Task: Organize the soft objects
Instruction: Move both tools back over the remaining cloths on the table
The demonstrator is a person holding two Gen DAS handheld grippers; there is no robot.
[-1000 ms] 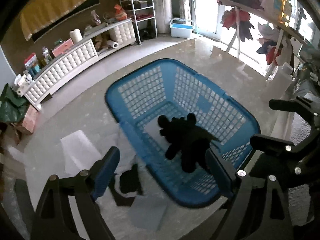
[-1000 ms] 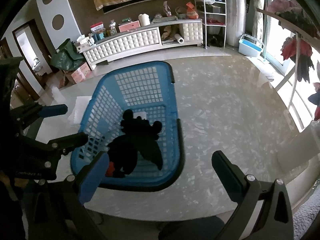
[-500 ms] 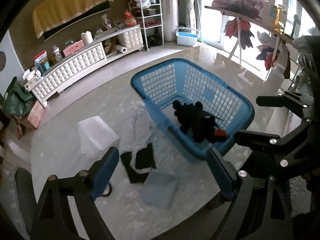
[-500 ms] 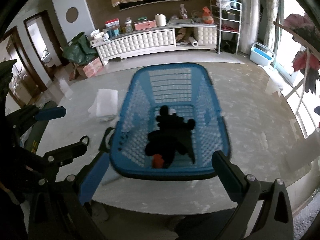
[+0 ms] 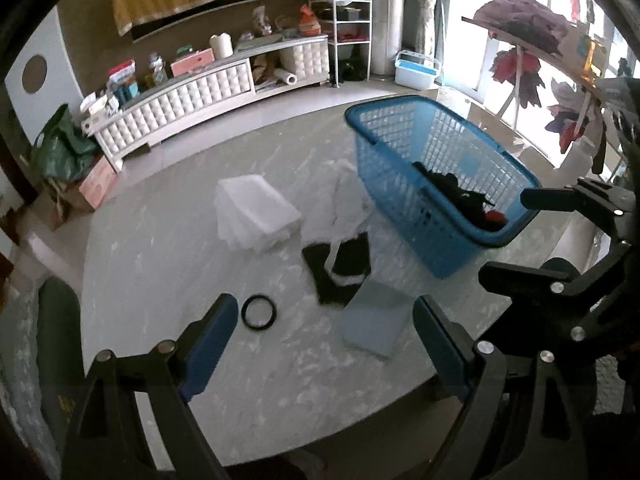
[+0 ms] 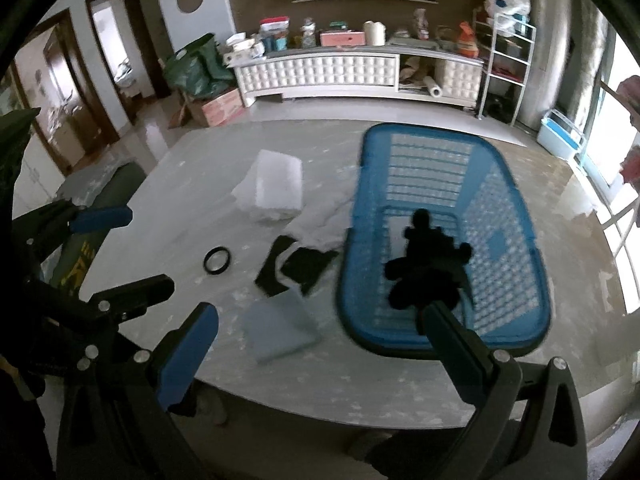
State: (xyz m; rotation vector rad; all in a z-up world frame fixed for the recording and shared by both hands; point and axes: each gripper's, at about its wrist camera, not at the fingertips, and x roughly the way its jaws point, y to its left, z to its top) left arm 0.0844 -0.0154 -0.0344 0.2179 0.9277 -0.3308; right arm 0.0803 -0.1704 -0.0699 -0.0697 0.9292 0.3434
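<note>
My left gripper (image 5: 320,332) and right gripper (image 6: 320,328) both have their fingers wide apart, holding nothing. The black soft toy (image 6: 428,268) lies inside the blue basket (image 6: 516,216) on the table (image 5: 160,264).

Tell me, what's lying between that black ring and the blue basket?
A black cloth piece with white fabric draped across it lies between ring and basket, clearest in the left wrist view.

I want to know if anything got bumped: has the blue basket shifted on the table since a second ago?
Cannot tell. The blue basket sits further right in the left wrist view, but so does the white cabinet behind it, so the camera swung, not clearly the basket.
</note>
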